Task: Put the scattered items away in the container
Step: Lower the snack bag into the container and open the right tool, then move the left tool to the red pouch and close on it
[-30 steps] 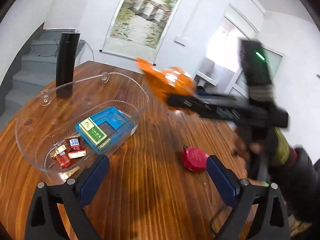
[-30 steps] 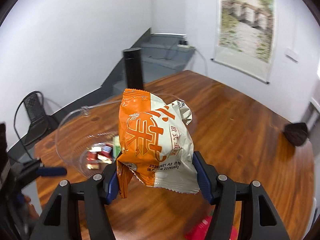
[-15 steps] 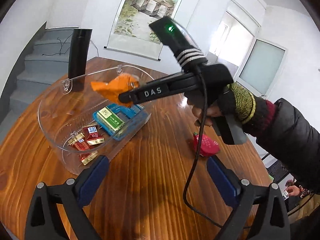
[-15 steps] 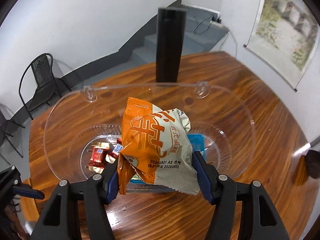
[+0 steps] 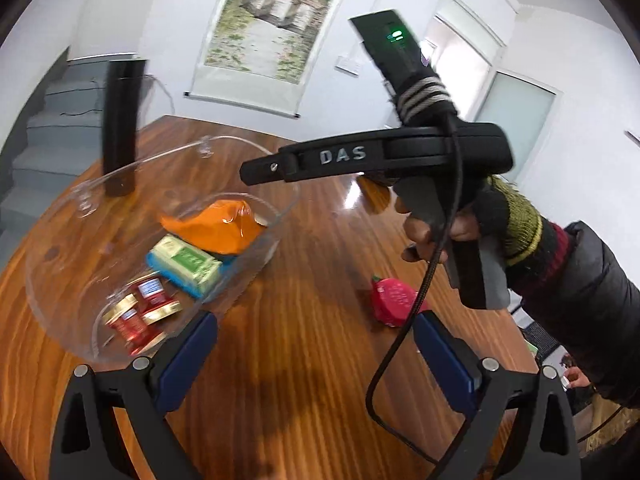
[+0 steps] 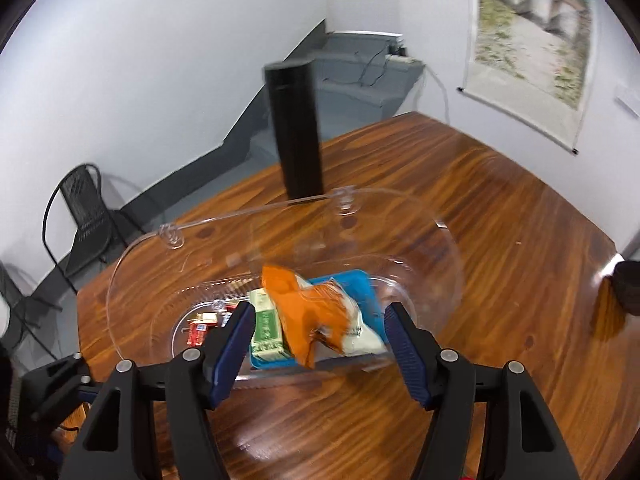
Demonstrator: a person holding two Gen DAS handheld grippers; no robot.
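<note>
A clear plastic container (image 6: 280,248) (image 5: 72,264) sits on the wooden table. Inside lie a blue box (image 6: 360,284), a green and cream packet (image 5: 188,260) (image 6: 266,328), several red and gold sweets (image 5: 140,312) (image 6: 198,326), and the orange snack bag (image 6: 316,312) (image 5: 216,228), blurred and free of any finger. My right gripper (image 6: 320,344) is open and empty just in front of the container; in the left wrist view its body (image 5: 376,156) hangs above the container's right rim. My left gripper (image 5: 316,360) is open and empty. A red packet (image 5: 394,298) lies on the table ahead of it.
A tall black cylinder (image 6: 296,132) (image 5: 120,128) stands on the table behind the container. The right gripper's cable (image 5: 404,328) hangs down over the table. A dark object (image 6: 624,288) sits at the table's right edge. A black chair (image 6: 84,212) stands beyond the table.
My right gripper opened and let go of the orange snack bag, which dropped into the container. The gripper drew back slightly. My left gripper moved a little closer to the container.
</note>
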